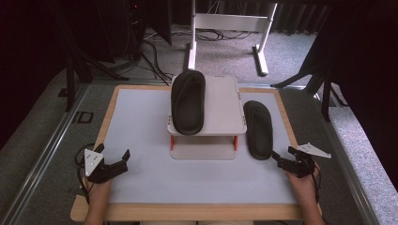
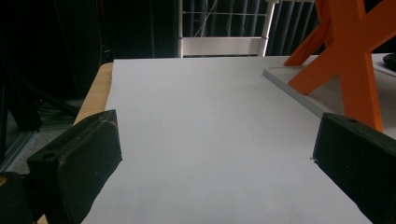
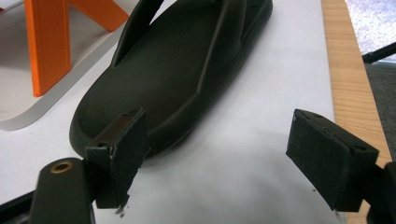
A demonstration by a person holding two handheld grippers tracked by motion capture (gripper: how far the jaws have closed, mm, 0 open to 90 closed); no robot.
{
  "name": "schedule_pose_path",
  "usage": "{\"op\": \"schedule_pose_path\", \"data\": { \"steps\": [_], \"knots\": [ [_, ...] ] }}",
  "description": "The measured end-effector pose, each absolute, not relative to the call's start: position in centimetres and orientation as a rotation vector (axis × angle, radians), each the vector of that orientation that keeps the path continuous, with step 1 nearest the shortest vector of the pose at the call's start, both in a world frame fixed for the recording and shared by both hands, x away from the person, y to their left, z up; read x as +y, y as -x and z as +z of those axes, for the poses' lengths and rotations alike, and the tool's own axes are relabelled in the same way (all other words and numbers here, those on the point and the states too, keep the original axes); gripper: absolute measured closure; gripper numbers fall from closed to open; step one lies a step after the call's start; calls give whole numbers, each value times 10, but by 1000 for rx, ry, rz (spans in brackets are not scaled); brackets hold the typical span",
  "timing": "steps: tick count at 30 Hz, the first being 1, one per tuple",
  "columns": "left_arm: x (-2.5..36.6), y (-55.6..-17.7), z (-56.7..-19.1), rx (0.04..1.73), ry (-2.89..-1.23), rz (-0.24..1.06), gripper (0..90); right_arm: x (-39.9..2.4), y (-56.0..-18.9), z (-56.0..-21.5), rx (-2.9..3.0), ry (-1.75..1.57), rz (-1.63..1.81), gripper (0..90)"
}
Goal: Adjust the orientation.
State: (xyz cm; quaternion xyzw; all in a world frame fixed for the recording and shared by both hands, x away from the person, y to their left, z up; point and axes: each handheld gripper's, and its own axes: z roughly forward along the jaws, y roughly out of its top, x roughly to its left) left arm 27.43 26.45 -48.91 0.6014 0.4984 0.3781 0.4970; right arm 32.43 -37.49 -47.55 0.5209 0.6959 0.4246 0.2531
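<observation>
Grey speckled carpet floor [image 1: 225, 51] lies beyond the wood-edged table [image 1: 187, 212]. A white metal stand frame [image 1: 225, 23] rises there, with black cables [image 1: 155, 58] beside dark curtains [image 1: 28, 56].

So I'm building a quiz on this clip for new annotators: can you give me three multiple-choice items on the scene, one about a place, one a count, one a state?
1. Where does the slipper by the right gripper lie?
A. on the table mat, right of the rack
B. on the rack's top shelf
C. on the floor

2. How many black slippers are in the high view?
A. one
B. two
C. three

3. How do the left gripper jaws stand?
A. shut on a slipper
B. shut on nothing
C. open, nothing between them

Answers:
1 A, the slipper on the mat lies flat on the table mat beside the white rack.
2 B, one slipper on the rack and one on the mat.
3 C, the left gripper view has bare mat between the wide-apart jaws.
</observation>
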Motion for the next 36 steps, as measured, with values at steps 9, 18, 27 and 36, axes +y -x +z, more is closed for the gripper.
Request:
{"op": "schedule_pose_path", "data": {
  "steps": [9, 18, 27, 36],
  "knots": [
    [264, -274, -489, 1206, -1454, 922, 7, -377, -331, -464, 1907, -1432, 1126, 200],
    [263, -272, -489, 1203, -1447, 944, 7, -380, -348, -447, 1916, -1452, 1103, 201],
    [262, -272, -490, 1200, -1445, 950, 7, -380, -370, -441, 1967, -1466, 1068, 216],
    [262, -271, -489, 1196, -1449, 941, 8, -377, -391, -439, 1999, -1498, 1058, 223]
  ]
}}
